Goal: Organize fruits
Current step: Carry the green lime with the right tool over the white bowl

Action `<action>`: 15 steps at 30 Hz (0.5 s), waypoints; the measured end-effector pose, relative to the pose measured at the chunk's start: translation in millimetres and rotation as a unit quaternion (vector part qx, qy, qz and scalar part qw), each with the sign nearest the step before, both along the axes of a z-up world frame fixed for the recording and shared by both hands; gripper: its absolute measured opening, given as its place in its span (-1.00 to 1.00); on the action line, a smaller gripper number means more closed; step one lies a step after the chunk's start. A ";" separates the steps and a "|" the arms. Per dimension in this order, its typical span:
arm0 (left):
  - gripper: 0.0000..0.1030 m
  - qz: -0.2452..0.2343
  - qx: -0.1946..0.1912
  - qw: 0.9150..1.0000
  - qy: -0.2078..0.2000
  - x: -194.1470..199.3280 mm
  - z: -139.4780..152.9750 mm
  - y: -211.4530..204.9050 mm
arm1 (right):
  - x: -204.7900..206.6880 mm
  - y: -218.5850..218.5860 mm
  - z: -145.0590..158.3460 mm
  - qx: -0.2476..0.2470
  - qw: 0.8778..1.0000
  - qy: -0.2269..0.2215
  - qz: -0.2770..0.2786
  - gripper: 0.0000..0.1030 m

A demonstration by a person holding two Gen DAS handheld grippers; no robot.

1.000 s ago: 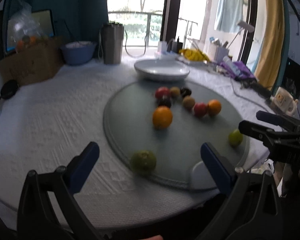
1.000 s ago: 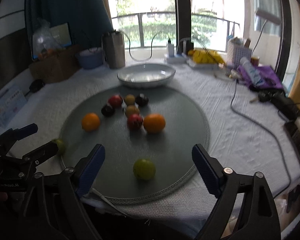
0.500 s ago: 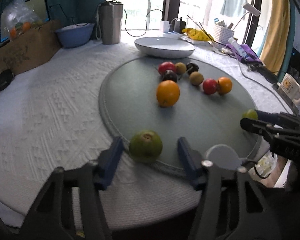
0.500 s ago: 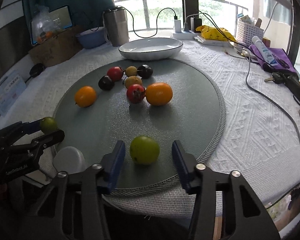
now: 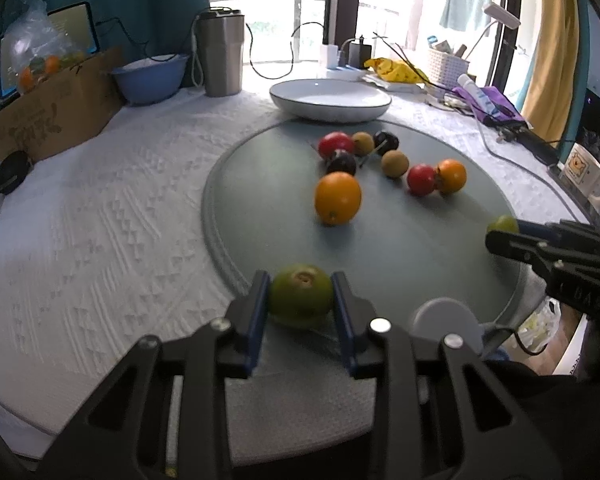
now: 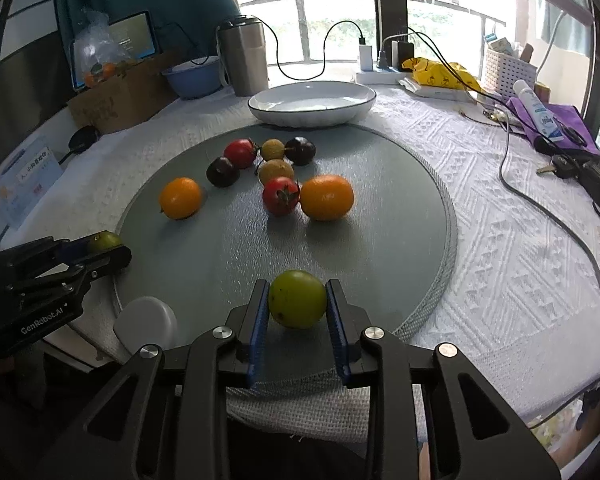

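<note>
Left wrist: gripper (image 5: 300, 300) around green fruit (image 5: 301, 295).

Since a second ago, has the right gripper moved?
Yes. The right gripper came forward and down toward the round grey mat, shutting on the green fruit.

Daylight floods in through the window (image 6: 340, 12) behind my white bowl (image 6: 312, 103), blown out to glare there. Fruit in front of the bowl casts soft shadows toward me. Fisheye bending and dark vignetting crowd the edges.

Both wrist views face the window, sharing the mat (image 5: 260, 184).
</note>
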State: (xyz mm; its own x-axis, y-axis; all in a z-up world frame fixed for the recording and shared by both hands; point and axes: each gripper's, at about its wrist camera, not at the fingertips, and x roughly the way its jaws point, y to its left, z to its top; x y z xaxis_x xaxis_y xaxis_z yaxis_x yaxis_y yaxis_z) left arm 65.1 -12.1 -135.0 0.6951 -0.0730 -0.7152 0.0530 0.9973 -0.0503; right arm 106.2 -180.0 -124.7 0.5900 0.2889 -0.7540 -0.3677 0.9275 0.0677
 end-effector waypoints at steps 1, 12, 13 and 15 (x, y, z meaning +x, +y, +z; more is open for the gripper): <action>-0.38 -0.001 0.000 1.000 0.001 1.3 0.5 -0.2 | 1.0 -0.1 1.6 0.001 1.000 -0.001 0.000 -0.41; -0.38 -0.003 0.001 1.000 -0.013 24.0 20.8 -1.4 | 23.2 -2.0 20.0 0.010 1.000 -0.016 -0.002 -0.41; -0.38 -0.003 0.001 1.000 -0.014 26.6 22.4 -1.2 | 26.5 -1.1 22.2 0.011 1.000 -0.018 0.000 -0.41; -0.38 -0.003 0.000 1.000 -0.016 31.5 25.2 -1.3 | 31.8 -1.0 25.5 0.013 1.000 -0.021 0.001 -0.42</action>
State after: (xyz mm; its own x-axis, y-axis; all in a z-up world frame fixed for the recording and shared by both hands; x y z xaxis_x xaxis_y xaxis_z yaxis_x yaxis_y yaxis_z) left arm 96.5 -13.5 -109.8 0.7171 -0.0770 -0.6927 0.0606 0.9970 -0.0480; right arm 138.0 -181.0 -99.1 0.6209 0.3094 -0.7203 -0.3729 0.9248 0.0758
